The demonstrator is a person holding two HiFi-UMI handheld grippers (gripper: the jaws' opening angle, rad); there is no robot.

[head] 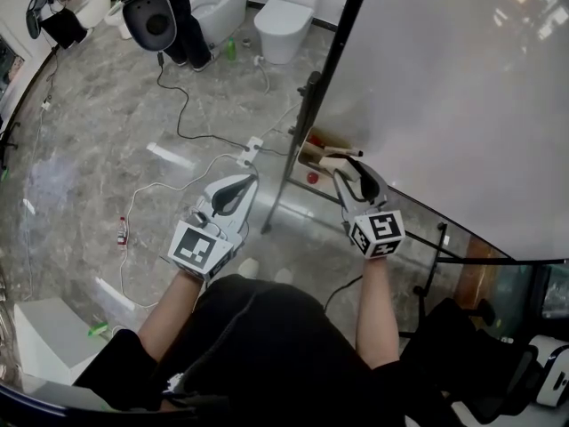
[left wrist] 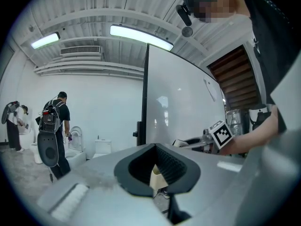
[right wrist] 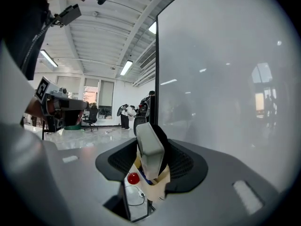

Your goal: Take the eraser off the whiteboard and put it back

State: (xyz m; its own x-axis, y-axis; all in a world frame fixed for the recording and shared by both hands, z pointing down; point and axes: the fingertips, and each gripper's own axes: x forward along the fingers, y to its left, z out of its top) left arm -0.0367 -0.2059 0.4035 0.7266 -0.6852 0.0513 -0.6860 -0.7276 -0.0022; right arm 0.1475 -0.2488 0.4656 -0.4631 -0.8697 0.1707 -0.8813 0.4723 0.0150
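Note:
The eraser (right wrist: 150, 147), a pale block with a black felt side, stands upright between the jaws of my right gripper (right wrist: 152, 155), which is shut on it. In the head view that gripper (head: 343, 165) holds the eraser (head: 334, 161) just off the lower left corner of the whiteboard (head: 462, 87), beside its black frame post (head: 331, 65). The board's face (right wrist: 225, 79) fills the right of the right gripper view. My left gripper (head: 245, 183) hangs further left over the floor, level; its tips (left wrist: 155, 147) meet with nothing held.
A cardboard box (head: 313, 147) with a red object (head: 312, 177) sits below the board's corner. Cables and a power strip (head: 249, 152) cross the floor. Toilets (head: 286, 12) and a standing person (head: 178, 16) are at the back. A white box (head: 44, 336) stands lower left.

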